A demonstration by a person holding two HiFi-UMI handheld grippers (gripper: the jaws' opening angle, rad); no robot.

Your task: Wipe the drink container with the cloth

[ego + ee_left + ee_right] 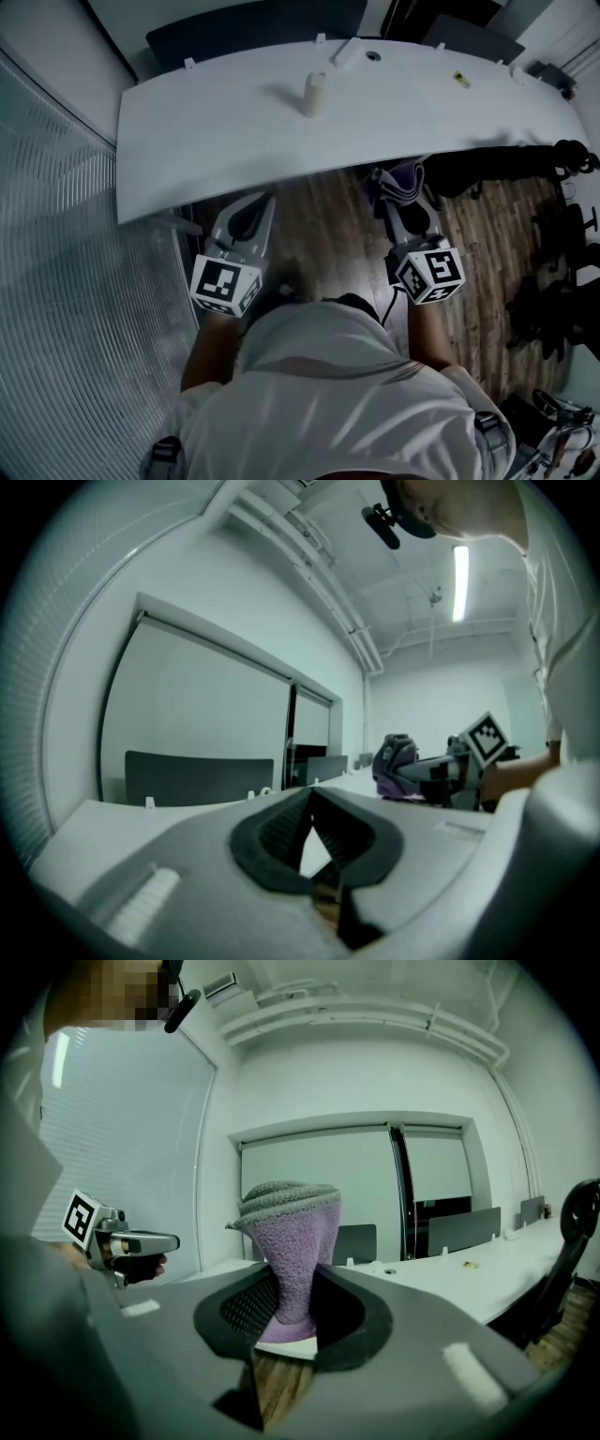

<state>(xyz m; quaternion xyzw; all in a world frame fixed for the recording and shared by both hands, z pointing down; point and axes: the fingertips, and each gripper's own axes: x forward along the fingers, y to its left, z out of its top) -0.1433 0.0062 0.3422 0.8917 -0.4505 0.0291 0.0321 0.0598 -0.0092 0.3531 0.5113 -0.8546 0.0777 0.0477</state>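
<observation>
The drink container [314, 94], a small cream bottle, stands upright on the far half of the long white table [206, 141]. Both grippers hang short of the table's near edge, over the wood floor. My left gripper [251, 208] is shut and holds nothing; its dark pads [281, 832] meet at the tips. My right gripper [401, 199] is shut on a purple cloth [405, 180], which bunches up above the jaws with a grey hem [286, 1232]. From the left gripper view, that cloth [394, 759] is at the right. The bottle does not appear in either gripper view.
Small items lie along the table's far edge: a white object [345, 52], a round hole [373, 56], a yellow tag [461, 80]. A dark chair [253, 28] stands behind the table. More dark chairs [562, 281] crowd the right. A ribbed glass wall [66, 262] runs along the left.
</observation>
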